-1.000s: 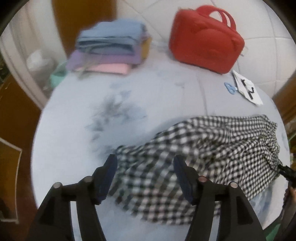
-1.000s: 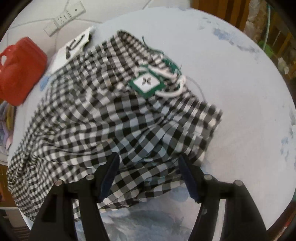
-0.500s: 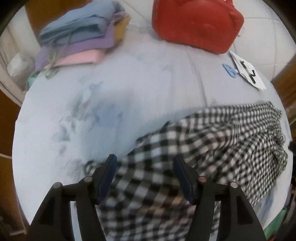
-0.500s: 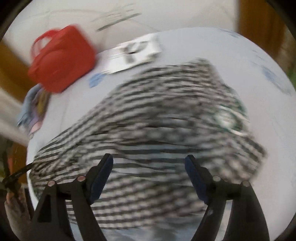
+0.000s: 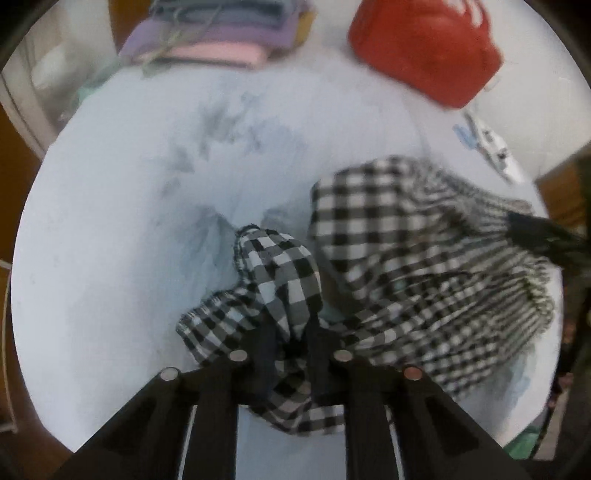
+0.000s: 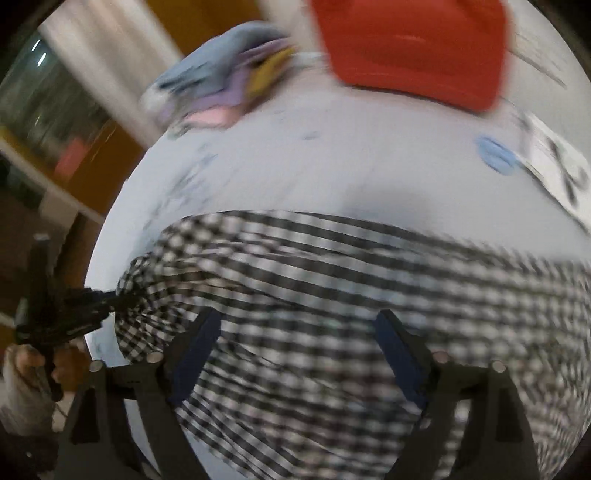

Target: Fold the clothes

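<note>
A black-and-white checked garment (image 5: 424, 258) lies crumpled on the round pale-blue table (image 5: 129, 240). My left gripper (image 5: 290, 343) is shut on a bunched edge of the garment and lifts it slightly. In the right wrist view the garment (image 6: 351, 295) spreads under my right gripper (image 6: 299, 350), which is open just above the cloth. The left gripper (image 6: 92, 302) shows at the left there, pinching the cloth's corner. The right gripper's dark tip (image 5: 543, 236) shows at the far right of the left wrist view.
A red bag (image 5: 424, 48) stands at the back of the table. A stack of folded clothes (image 5: 221, 33) lies at the back left. A white paper card (image 5: 495, 147) and a small blue object (image 6: 495, 155) lie at the back right.
My left gripper has closed on the garment's edge and bunched it up. My right gripper has swung round to face the bag and the stack, staying open over the cloth.
</note>
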Demonstrator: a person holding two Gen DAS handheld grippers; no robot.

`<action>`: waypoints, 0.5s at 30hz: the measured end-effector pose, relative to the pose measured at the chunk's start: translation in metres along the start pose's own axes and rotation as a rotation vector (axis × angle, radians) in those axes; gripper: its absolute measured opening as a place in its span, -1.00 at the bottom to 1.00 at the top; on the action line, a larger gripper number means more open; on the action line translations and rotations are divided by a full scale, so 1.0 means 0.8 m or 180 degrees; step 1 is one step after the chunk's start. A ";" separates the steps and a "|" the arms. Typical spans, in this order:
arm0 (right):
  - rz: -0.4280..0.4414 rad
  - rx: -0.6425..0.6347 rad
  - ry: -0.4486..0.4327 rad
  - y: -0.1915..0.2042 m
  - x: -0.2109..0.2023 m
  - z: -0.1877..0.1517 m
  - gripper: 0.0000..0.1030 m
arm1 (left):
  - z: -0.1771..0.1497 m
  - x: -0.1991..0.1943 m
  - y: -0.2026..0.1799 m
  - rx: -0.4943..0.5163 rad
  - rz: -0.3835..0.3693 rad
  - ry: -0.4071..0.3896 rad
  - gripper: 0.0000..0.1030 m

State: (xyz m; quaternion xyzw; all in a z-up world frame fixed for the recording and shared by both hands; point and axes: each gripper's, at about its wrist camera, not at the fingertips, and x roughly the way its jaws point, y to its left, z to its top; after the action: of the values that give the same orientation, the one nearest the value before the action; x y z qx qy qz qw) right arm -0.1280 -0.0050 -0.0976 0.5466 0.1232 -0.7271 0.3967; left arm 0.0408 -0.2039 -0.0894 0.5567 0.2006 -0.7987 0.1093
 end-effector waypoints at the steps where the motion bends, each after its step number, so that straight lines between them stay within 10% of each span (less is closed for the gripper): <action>1: -0.0007 -0.0105 0.0013 0.015 0.007 0.006 0.72 | 0.001 -0.008 0.001 0.0016 0.0028 -0.0063 -0.25; 5: -0.0086 -0.0550 0.0015 0.075 0.035 0.026 0.73 | 0.004 -0.029 0.018 0.0022 0.0198 -0.0254 0.38; 9: -0.0323 -0.1023 0.0056 0.118 0.065 0.030 1.00 | 0.006 -0.004 0.046 0.0012 0.0274 -0.0074 0.28; 10: -0.0431 -0.1153 0.0093 0.126 0.076 0.030 1.00 | 0.007 0.006 0.046 0.0021 0.0274 -0.0003 -0.23; 11: -0.0571 -0.1226 0.0149 0.129 0.087 0.029 0.68 | 0.007 0.018 0.046 -0.0002 0.0253 0.0104 -0.78; 12: -0.0633 -0.1193 0.0175 0.128 0.094 0.031 -0.46 | 0.007 0.028 0.048 -0.0040 0.0199 0.0201 -0.94; 13: -0.0555 -0.0993 0.0131 0.116 0.090 0.037 -0.81 | 0.007 0.034 0.048 -0.0038 0.0179 0.0238 -0.99; 15: -0.0314 -0.0462 -0.0098 0.081 0.069 0.053 -0.83 | 0.010 0.038 0.044 0.0028 0.0242 0.0219 -0.99</action>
State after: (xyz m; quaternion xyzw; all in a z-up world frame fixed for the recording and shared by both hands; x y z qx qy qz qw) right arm -0.1164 -0.0980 -0.1148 0.4984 0.1962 -0.7432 0.4009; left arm 0.0374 -0.2372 -0.1223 0.5916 0.1794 -0.7752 0.1300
